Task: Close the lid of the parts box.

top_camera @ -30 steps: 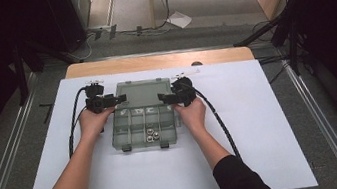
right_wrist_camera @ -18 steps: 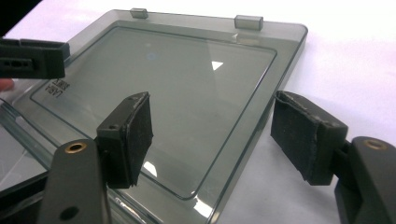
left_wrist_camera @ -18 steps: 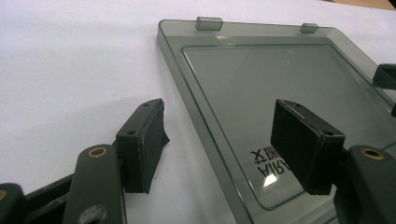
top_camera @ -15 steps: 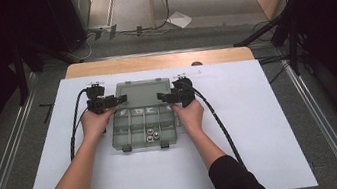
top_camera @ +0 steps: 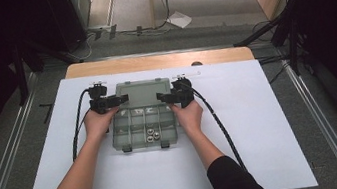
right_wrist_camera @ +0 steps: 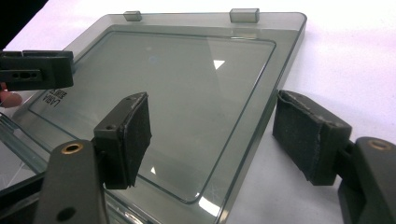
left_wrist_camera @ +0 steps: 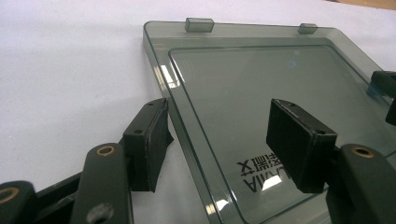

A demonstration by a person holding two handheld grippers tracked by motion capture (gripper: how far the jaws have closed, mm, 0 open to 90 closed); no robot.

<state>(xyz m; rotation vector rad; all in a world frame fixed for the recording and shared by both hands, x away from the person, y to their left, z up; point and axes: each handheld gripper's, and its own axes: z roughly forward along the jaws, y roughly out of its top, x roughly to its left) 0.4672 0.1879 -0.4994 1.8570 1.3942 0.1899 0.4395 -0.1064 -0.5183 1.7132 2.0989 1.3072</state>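
A grey see-through compartment box [top_camera: 131, 130] lies on the white sheet with its lid [top_camera: 143, 92] folded open flat, away from me. A few metal nuts [top_camera: 151, 136] sit in a front compartment. My left gripper [top_camera: 119, 100] is at the lid's left edge. In the left gripper view its jaws [left_wrist_camera: 219, 126] straddle that edge of the lid [left_wrist_camera: 261, 70]; they have just been closing, and the pads stand clear of it. My right gripper [top_camera: 163, 97] is at the lid's right edge, jaws [right_wrist_camera: 212, 119] open astride the rim of the lid [right_wrist_camera: 187, 70].
The white sheet [top_camera: 262, 126] covers most of the wooden table [top_camera: 151, 62]. A black cable [top_camera: 77, 123] trails from the left gripper, and another [top_camera: 222, 127] from the right. Metal rails [top_camera: 321, 117] run along both sides of the table.
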